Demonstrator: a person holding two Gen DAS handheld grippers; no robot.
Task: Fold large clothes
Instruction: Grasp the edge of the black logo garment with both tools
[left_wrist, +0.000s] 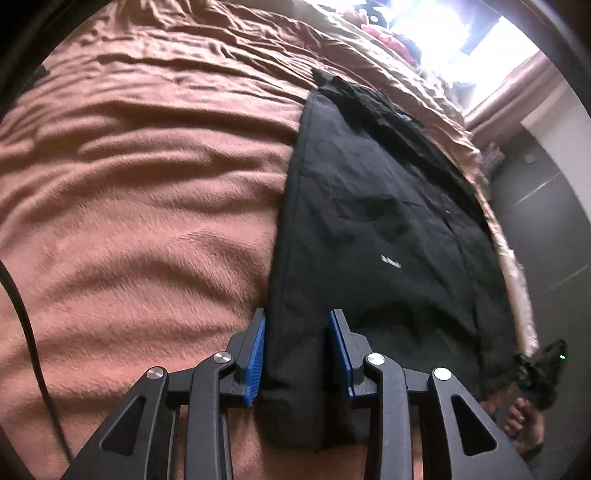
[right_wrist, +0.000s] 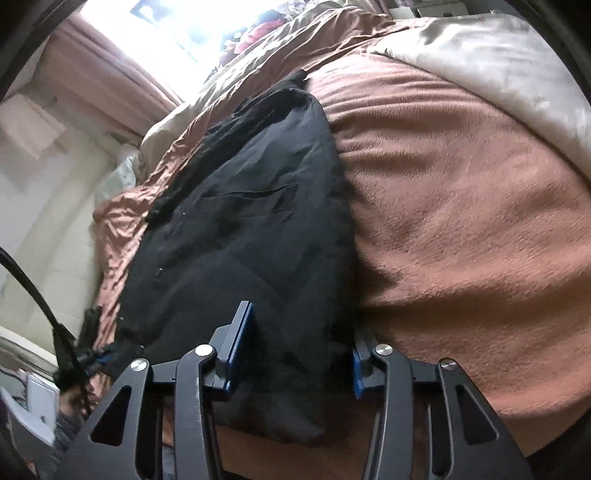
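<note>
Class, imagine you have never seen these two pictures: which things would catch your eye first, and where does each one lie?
First the black garment, a long dark shape lying on the brown blanket near the bed's edge. Next, the blue-padded left gripper and right gripper, each at the bottom of its view with the garment's near edge between its fingers. Last, the glaring bright window at the far end.
</note>
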